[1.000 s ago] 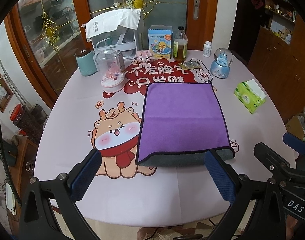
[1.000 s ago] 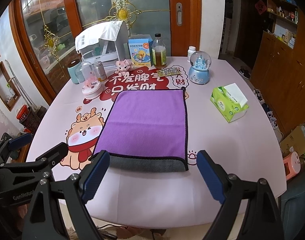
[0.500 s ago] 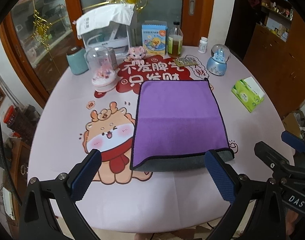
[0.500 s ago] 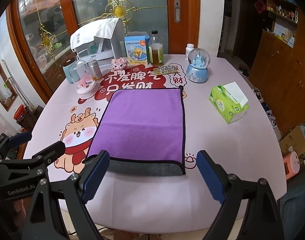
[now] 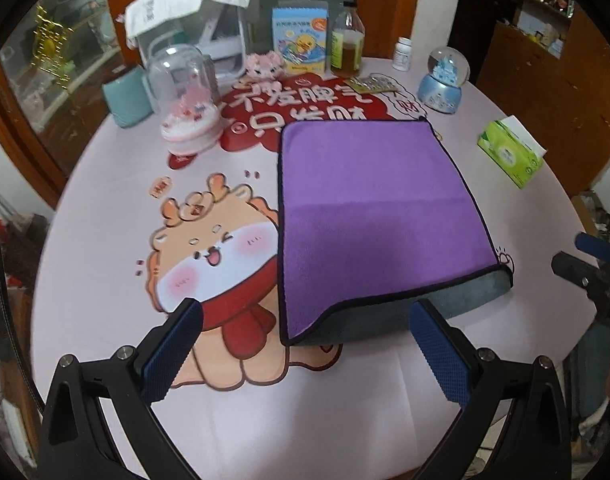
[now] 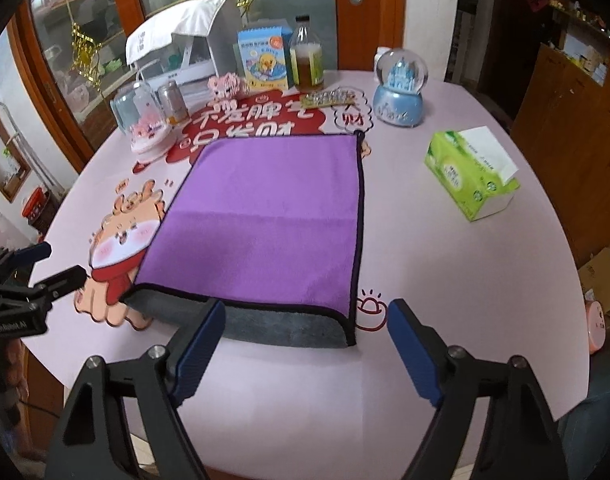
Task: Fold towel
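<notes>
A purple towel (image 5: 369,216) with a grey underside and dark edging lies flat on the pink table, folded once, its grey fold edge nearest me; it also shows in the right wrist view (image 6: 265,216). My left gripper (image 5: 305,344) is open and empty, just short of the towel's near left corner. My right gripper (image 6: 305,340) is open and empty, just short of the towel's near right corner. Each gripper shows at the edge of the other's view.
A green tissue box (image 6: 471,174) stands right of the towel. A snow globe (image 6: 399,88), a bottle (image 6: 307,60), a blue box (image 6: 263,60), a clear dome (image 5: 185,96) and a white appliance (image 5: 193,24) line the far side. The table edge (image 6: 485,412) is close to me.
Both grippers have moved forward and lower toward the towel's near edge, which now looks larger. The towel has not moved. Both grippers stay open.
</notes>
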`<state>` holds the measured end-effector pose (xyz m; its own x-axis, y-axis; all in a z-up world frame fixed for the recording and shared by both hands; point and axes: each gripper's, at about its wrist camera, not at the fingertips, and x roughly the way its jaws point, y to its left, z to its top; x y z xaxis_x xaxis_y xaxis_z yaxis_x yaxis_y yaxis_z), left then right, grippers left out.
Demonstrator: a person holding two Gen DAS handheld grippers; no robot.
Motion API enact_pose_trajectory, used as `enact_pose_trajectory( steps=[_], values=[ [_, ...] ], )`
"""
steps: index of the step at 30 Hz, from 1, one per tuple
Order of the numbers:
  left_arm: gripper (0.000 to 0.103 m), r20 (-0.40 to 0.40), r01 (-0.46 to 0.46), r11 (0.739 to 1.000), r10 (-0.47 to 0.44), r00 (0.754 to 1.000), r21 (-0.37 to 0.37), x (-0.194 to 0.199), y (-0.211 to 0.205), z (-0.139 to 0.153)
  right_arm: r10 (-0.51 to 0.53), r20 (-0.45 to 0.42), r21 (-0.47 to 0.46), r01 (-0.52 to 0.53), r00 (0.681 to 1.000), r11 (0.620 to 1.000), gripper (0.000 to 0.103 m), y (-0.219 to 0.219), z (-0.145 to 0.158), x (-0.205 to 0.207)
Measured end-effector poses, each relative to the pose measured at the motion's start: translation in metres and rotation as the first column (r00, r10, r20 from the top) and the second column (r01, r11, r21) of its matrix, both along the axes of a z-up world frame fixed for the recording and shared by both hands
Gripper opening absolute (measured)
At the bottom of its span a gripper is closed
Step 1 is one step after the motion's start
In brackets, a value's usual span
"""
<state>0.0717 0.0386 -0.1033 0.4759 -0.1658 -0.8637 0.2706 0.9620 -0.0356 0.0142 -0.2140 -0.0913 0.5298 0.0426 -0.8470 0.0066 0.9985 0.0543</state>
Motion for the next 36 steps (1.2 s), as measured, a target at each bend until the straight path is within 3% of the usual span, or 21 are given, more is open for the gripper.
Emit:
enact_pose_trajectory(
  steps=[4,8,16,21,28,34,36],
  values=[
    [0.099,-0.02,0.074,0.997,-0.074,0.997,-0.018,0.005,-0.001,-0.02,0.075,-0.014,-0.025,-0.075,0.997,0.997,0.073,-0.003,-0.023,0.008],
    [0.097,-0.041,0.166,0.986,-0.167,0.985,-0.031,0.012,-0.008,-0.04,0.148,-0.067,0.006,-0.148,0.987,0.989,0.062,-0.008,-0.048,0.019],
    [0.079,-0.14,0.29,0.95,-0.304,0.942,-0.115,0.028,-0.015,-0.072,0.253,-0.13,0.069,-0.245,0.959,0.967,0.051,-0.011,-0.074,0.031],
    [0.071,-0.184,0.318,0.937,-0.342,0.922,-0.146,0.035,-0.014,-0.082,0.282,-0.137,0.082,-0.273,0.95,0.959,0.049,-0.019,-0.078,0.037],
    [0.062,-0.19,0.375,0.918,-0.393,0.899,-0.126,0.033,-0.017,-0.086,0.312,-0.173,0.105,-0.297,0.934,0.949,0.03,-0.028,-0.09,0.044],
    [0.045,-0.215,0.368,0.92,-0.39,0.895,-0.138,0.033,-0.013,-0.091,0.31,-0.185,0.111,-0.293,0.933,0.95,0.019,-0.036,-0.096,0.044],
    [0.045,-0.22,0.363,0.921,-0.387,0.896,-0.14,0.033,-0.011,-0.092,0.313,-0.187,0.103,-0.298,0.931,0.949,0.019,-0.036,-0.096,0.044]
  ],
)
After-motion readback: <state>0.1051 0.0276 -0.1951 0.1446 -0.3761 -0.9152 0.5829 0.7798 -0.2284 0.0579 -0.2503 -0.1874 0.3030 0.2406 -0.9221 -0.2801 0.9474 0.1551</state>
